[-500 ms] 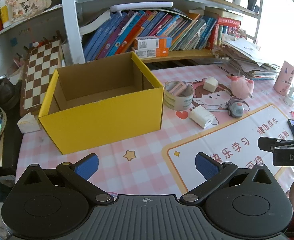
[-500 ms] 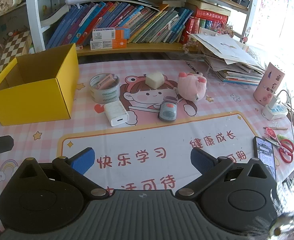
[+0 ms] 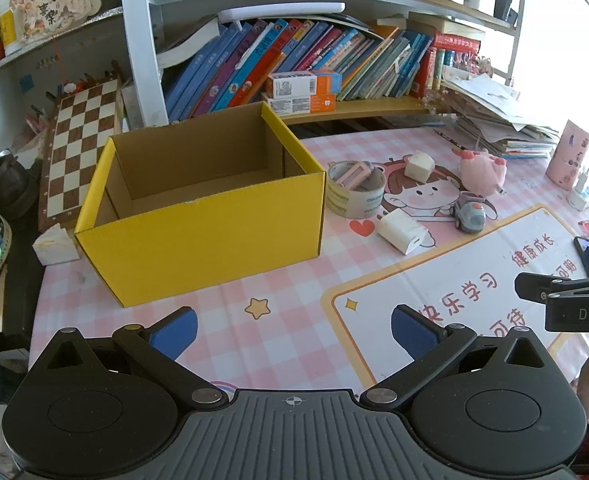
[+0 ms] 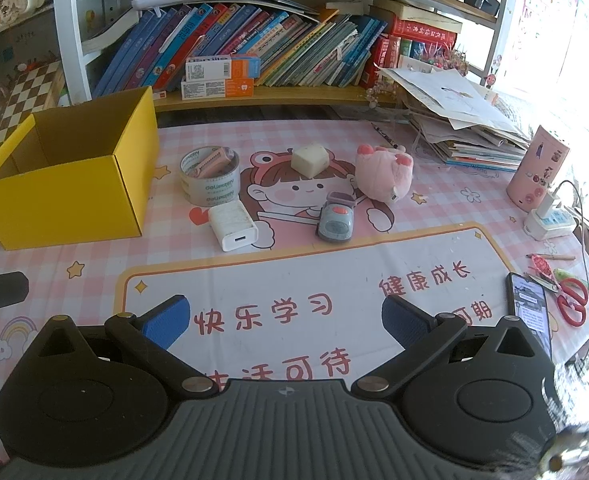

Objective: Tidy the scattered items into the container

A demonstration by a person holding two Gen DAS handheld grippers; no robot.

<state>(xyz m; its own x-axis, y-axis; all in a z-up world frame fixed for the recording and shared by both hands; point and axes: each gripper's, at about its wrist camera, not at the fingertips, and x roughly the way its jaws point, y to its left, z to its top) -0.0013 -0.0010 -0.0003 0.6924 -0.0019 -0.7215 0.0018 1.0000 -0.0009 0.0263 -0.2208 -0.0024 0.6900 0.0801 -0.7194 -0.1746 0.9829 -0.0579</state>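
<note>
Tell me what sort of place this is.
Most likely a child's study desk at home: a shelf of children's books stands behind a pink cartoon desk mat, and a pink plush toy and a toy car lie on it.

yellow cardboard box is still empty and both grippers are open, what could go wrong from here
1. The pink comb lies loose inside the clear tape roll; lifting the roll may drop it.
2. The white charger block sits close beside the roll, so the right gripper could knock one while reaching the other.
3. The light yellow cardboard box could slide if a finger bumps its wall.
</note>
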